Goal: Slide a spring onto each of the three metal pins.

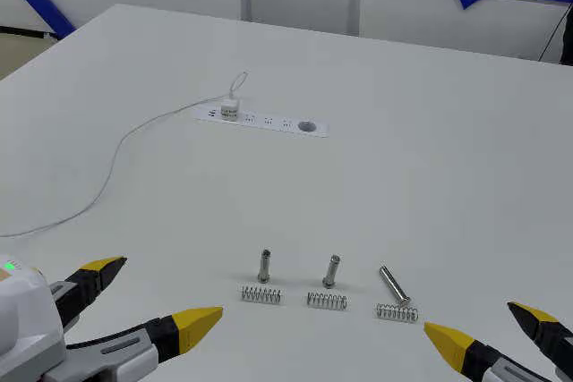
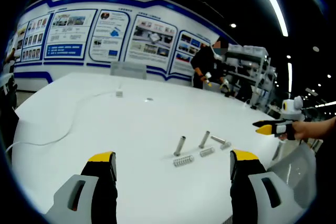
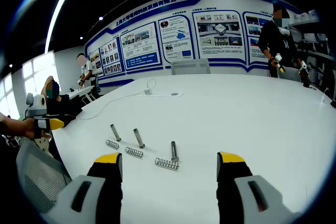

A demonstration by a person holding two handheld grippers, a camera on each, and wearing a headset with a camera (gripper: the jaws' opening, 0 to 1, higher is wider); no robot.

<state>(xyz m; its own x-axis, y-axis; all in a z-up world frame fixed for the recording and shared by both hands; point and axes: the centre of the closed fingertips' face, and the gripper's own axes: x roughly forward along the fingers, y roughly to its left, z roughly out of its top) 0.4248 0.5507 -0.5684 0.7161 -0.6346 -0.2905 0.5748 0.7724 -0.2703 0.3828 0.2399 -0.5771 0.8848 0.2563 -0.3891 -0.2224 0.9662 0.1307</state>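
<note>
Plainly, the white table (image 1: 403,131) is the biggest thing in the head view, with a grey chair (image 1: 300,2) at its far edge, well beyond both grippers. The left gripper (image 1: 150,294) is at the near edge, its yellow-tipped jaws spread wide with nothing between them. The right gripper (image 1: 488,328) sits across from it at the same edge, jaws also wide apart and empty.

Far ahead of the left gripper a white strip (image 1: 264,120) lies flat on the table. A thin cable (image 1: 116,154) curves from it back toward the left gripper's side. A small plug (image 1: 230,112) sits in the strip at the end nearer that side.

Between the two grippers, just beyond their tips, three pins form a row. The left pin (image 1: 264,265) is nearest the left gripper and the mid pin (image 1: 331,270) is about halfway between the two. In the left gripper view both look raised on their heads. The right pin (image 1: 392,284), nearest the right gripper, slants with its head toward the grippers.

Each pin has a spring lying on its side just beside its head, on the grippers' side: the left spring (image 1: 261,293), the mid spring (image 1: 327,301) and the right spring (image 1: 397,312). None is on a pin yet.
</note>
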